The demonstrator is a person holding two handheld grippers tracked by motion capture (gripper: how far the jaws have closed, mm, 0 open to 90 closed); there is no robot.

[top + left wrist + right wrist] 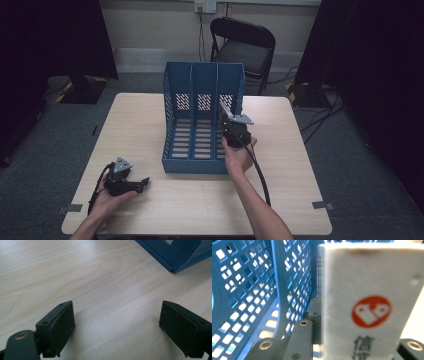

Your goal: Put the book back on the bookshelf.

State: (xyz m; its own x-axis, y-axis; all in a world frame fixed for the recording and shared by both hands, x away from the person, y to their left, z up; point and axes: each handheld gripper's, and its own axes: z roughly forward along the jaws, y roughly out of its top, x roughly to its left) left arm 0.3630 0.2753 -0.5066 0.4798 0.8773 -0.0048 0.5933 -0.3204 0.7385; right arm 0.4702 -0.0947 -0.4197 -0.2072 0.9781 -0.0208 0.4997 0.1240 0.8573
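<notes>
The left gripper point(131, 184) rests low on the near left of the surface point(150, 125), held in the left hand point(107, 197). In the left gripper view its jaws stand wide apart over bare wood, with nothing between them. A corner of the rack point(175, 255) shows at the upper right of that view, well apart from the jaws.

The rack point(202, 117) is a blue three-slot file holder standing at mid-surface, its open front toward the person. Walls and floor are perforated plastic. It is probably light and may slide if pushed.

The right gripper point(235, 131) is held up at the right slot by the right hand point(239, 156). In the right gripper view a white box point(372, 302) with a red round logo and dark print stands between the jaws; they appear to pinch it on its two broad faces, low down. The box sits just beside the perforated divider point(292, 285), at the mouth of the right slot; whether it touches the rack floor cannot be told.

The box looks like stiff card: light, smooth-faced, likely to slip or dent under a hard squeeze. A grip across the broad faces near one end suits it, leaving the far end free to enter the slot.

Obstructions: the divider on one side and the rack's outer wall on the other leave little room for the jaws. A chair point(245, 47) stands behind the surface, clear of the work.
</notes>
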